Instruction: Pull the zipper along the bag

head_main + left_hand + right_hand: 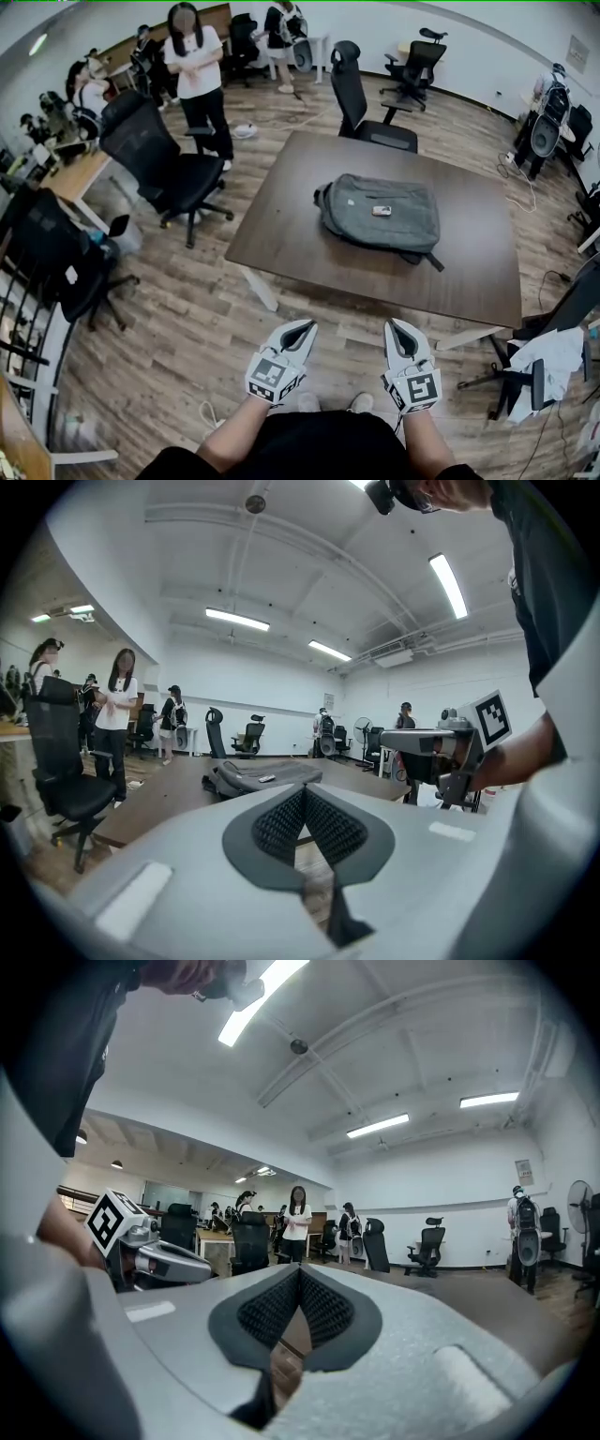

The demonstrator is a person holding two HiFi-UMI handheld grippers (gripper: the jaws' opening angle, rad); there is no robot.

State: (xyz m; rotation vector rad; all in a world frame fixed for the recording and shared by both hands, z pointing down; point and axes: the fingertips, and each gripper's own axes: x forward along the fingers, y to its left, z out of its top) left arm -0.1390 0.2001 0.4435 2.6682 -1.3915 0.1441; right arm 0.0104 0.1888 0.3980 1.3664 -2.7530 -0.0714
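On the brown table (pixel 281 234) the grey backpack (pixel 380 214) lies flat, well apart from the left gripper (pixel 298 330) and right gripper (pixel 401 328), both closed on nothing; they should open first, one pinning fabric, one pinching the zipper pull.

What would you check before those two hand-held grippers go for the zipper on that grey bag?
1. Bag lying flat on the table: ok.
2. Left hand-held gripper empty, jaws together: ok.
3. Right hand-held gripper empty, jaws together: ok.
4. Grippers close to the bag: not ok; both hang over the floor, short of the table's edge.
5. Zipper pull located: cannot tell; too small to make out.
6. Small pale object on top of the bag, loose or attached: cannot tell.
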